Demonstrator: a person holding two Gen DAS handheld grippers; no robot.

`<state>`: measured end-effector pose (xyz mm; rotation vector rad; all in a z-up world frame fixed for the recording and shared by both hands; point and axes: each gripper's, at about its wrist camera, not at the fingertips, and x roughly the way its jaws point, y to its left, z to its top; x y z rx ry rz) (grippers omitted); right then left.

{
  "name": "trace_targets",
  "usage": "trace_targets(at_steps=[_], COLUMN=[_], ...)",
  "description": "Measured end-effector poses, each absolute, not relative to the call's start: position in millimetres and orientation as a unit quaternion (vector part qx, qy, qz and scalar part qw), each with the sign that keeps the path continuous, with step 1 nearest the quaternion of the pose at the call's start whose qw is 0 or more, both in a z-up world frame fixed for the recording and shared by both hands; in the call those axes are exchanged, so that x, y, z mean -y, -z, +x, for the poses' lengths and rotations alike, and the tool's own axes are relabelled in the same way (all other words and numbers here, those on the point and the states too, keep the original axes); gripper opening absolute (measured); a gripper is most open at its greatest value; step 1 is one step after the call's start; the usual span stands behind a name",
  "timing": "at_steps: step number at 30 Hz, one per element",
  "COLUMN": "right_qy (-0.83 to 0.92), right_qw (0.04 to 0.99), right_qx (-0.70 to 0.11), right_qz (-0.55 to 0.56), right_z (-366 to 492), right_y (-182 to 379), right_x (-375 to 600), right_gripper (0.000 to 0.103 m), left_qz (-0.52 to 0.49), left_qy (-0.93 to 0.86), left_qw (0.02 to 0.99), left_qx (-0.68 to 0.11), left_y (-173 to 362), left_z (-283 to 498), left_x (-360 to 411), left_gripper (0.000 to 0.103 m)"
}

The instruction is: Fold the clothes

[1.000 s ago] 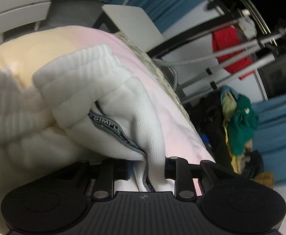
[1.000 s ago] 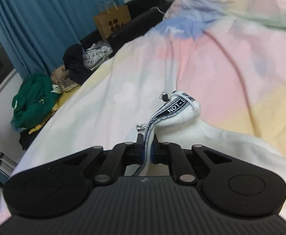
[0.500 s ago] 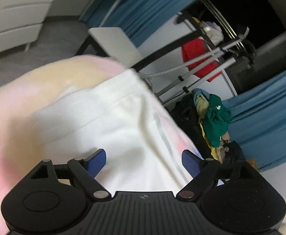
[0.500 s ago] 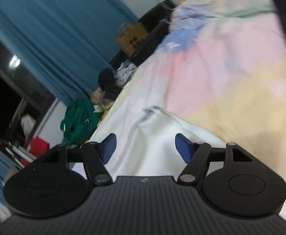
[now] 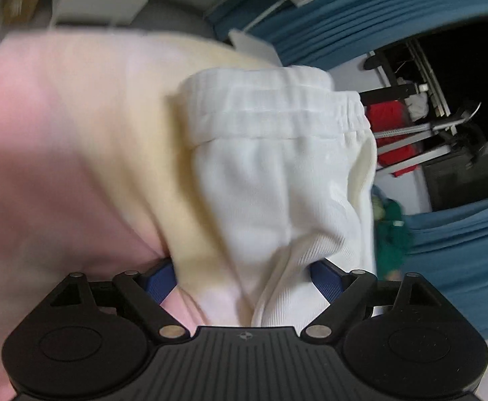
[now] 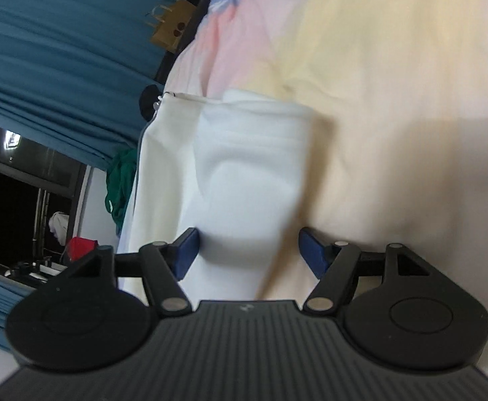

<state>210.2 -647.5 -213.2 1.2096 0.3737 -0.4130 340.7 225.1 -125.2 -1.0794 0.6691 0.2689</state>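
Hovering low over the bed, the left claw (image 5: 244,279) stands wide with the near end of the white garment (image 5: 277,180) lying loose between its blue pads, which do not press on it; its jaws have just been opening. The right claw (image 6: 245,250) is likewise spread, jaws just opened, with white cloth between the pads but nothing gripped. The step in hand looks like regrasping the near end for another fold, so each claw should probably bite a clean doubled edge rather than a single layer, at matching spots, and lift evenly so the stack stays square. The garment (image 6: 244,167) lies on the pastel bedspread (image 6: 394,83) near the bed's edge, its long axis running away from the claws, ribbed waistband (image 5: 270,107) at the far end. Beyond hang blue curtains (image 6: 60,33).
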Motion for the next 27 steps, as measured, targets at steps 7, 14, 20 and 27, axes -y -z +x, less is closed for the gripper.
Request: trace_targets(at_steps=[7, 14, 20, 27], right_qy=[0.227, 0.228, 0.227, 0.248], right_qw=[0.819, 0.842, 0.838, 0.796], right_qx=[-0.153, -0.125, -0.134, -0.174], right_qz=[0.504, 0.472, 0.477, 0.523], right_z=[248.1, 226.6, 179.2, 107.3], right_y=[195.5, 147.1, 117.8, 132.1], right_x=[646.2, 636.2, 623.1, 604.3], right_gripper=[0.018, 0.013, 0.013, 0.013], left_qz=[-0.475, -0.519, -0.499, -0.495], left_qy=[-0.166, -0.129, -0.096, -0.095], left_qw=[0.815, 0.801, 0.824, 0.817], left_qx=[-0.288, -0.270, -0.251, -0.279], left_y=[100.4, 75.5, 17.5, -25.5], left_z=[360.8, 317.1, 271.8, 176.6], left_x=[-213.0, -241.4, -251.4, -298.9], left_gripper=[0.037, 0.014, 0.012, 0.012])
